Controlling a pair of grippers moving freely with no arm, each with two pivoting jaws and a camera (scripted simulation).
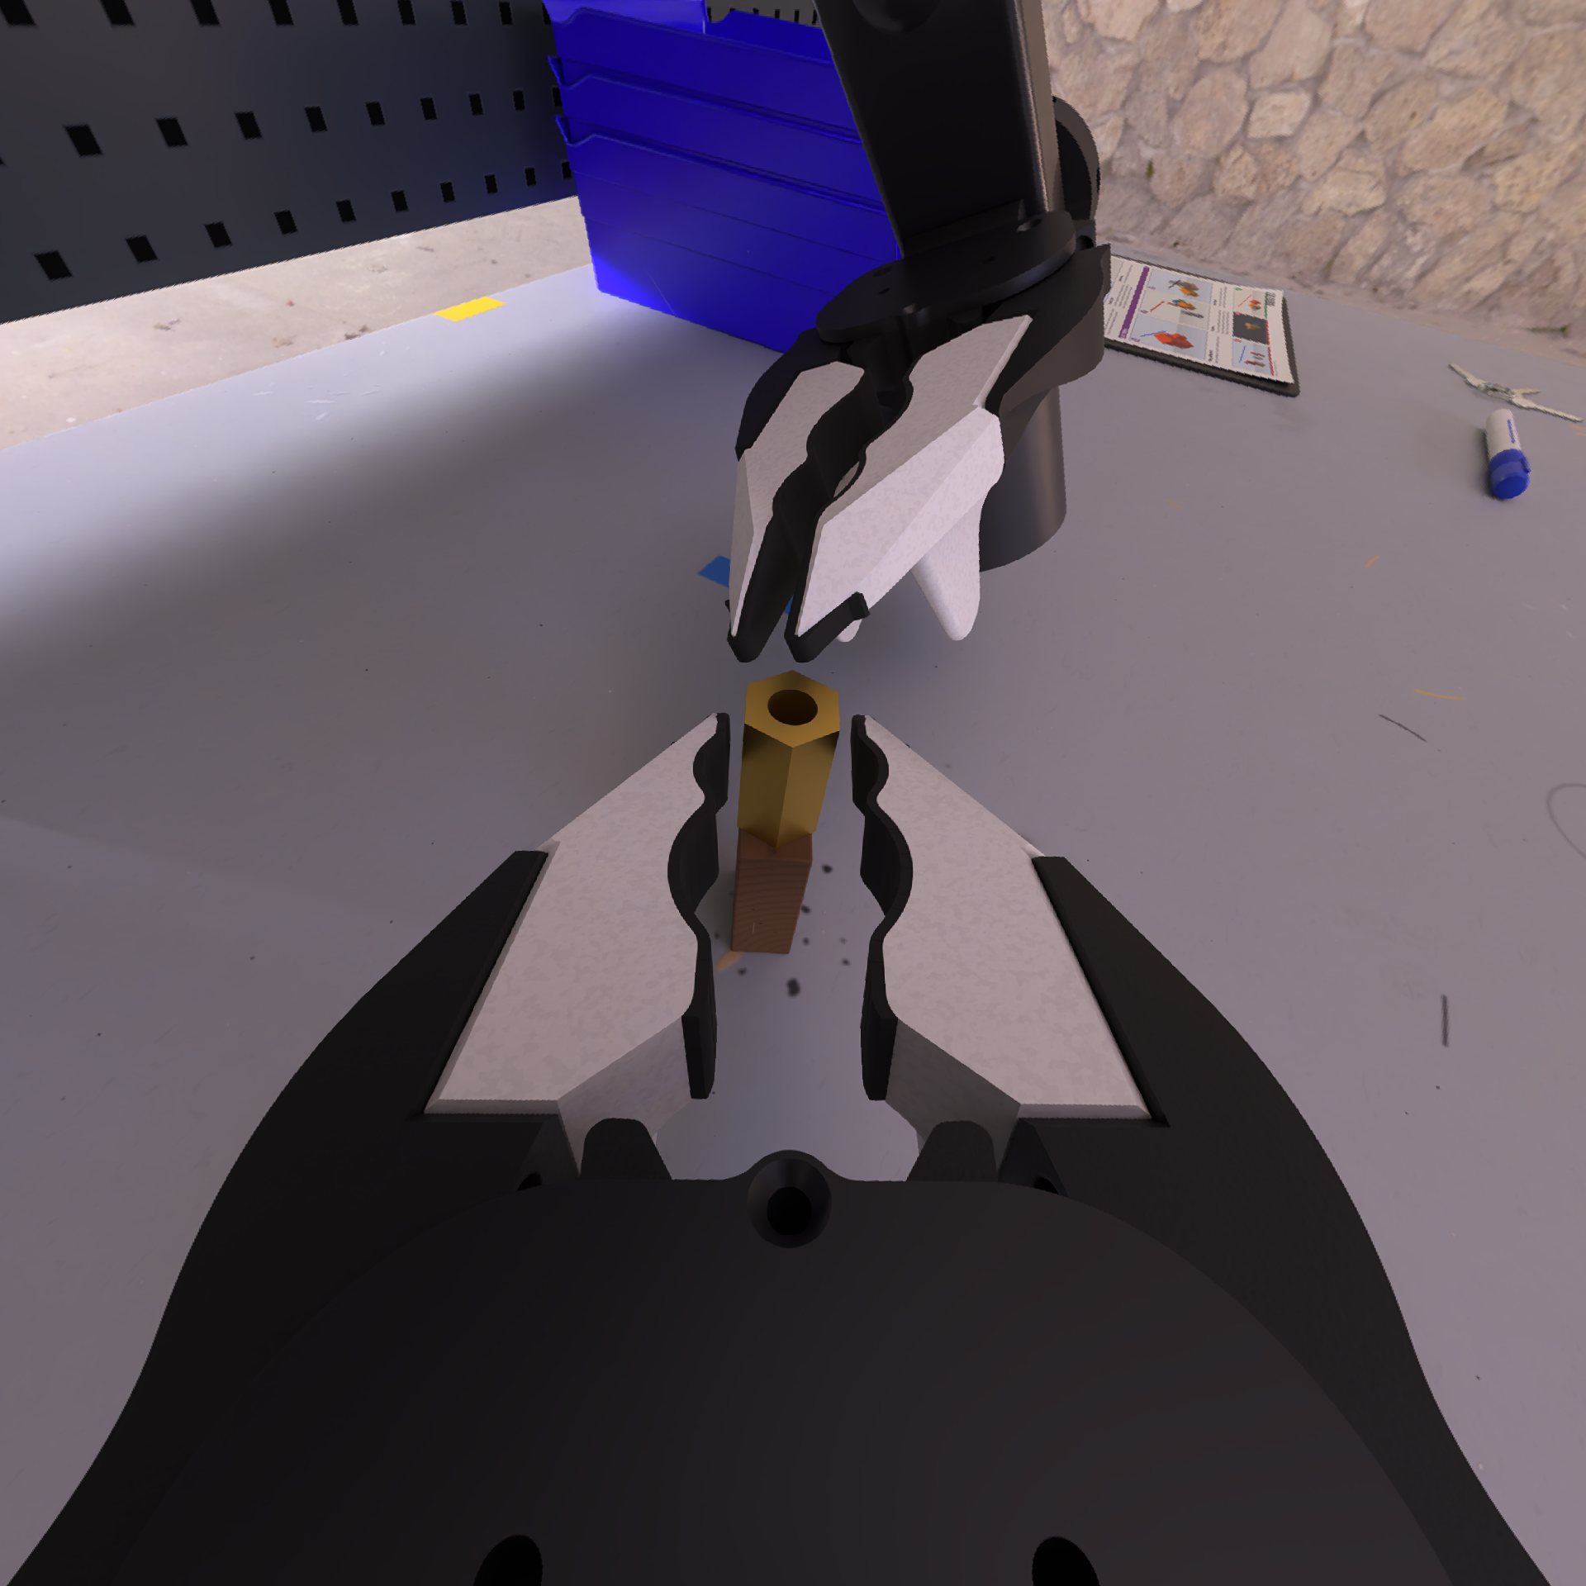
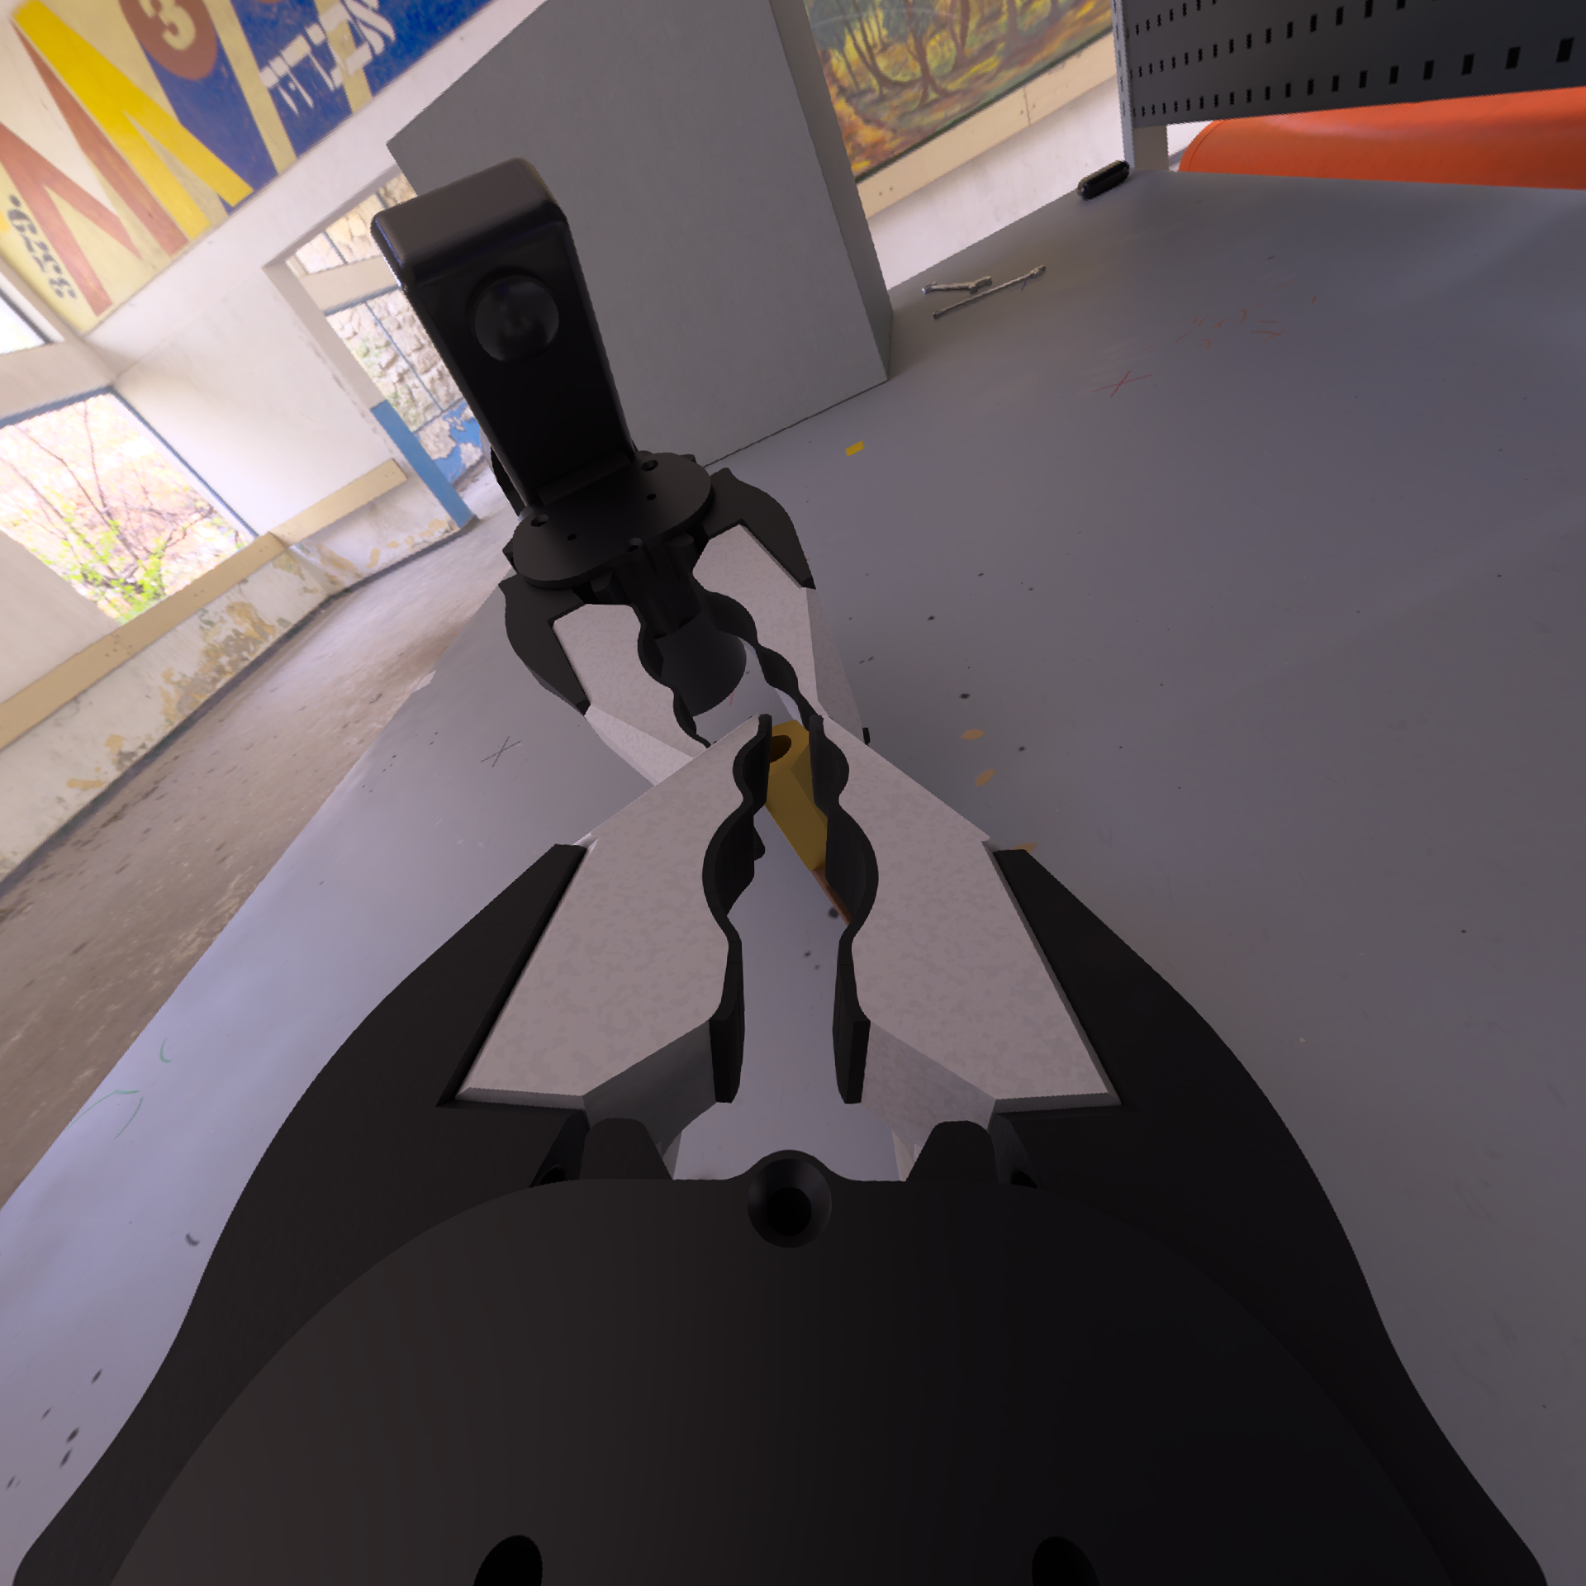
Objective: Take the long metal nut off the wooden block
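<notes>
Brass hex nut (image 1: 785,759) upright on wooden block (image 1: 770,897), mid-surface (image 1: 343,687). Left tongs (image 1: 785,729) agape astride both, w/o contact, prob. to steady. Right tongs (image 1: 772,652) narrowly parted, empty, just beyond nut top for pull-off.

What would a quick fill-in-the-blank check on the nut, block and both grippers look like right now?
1. The nut stands upright on the ____ block.
2. The left gripper has its fingers on either side of the nut, jaws ____.
3. The right gripper hangs just ____ the nut.
4. Far right on the table lies a ____-capped marker.

Missing words: wooden; open; above; blue
</notes>
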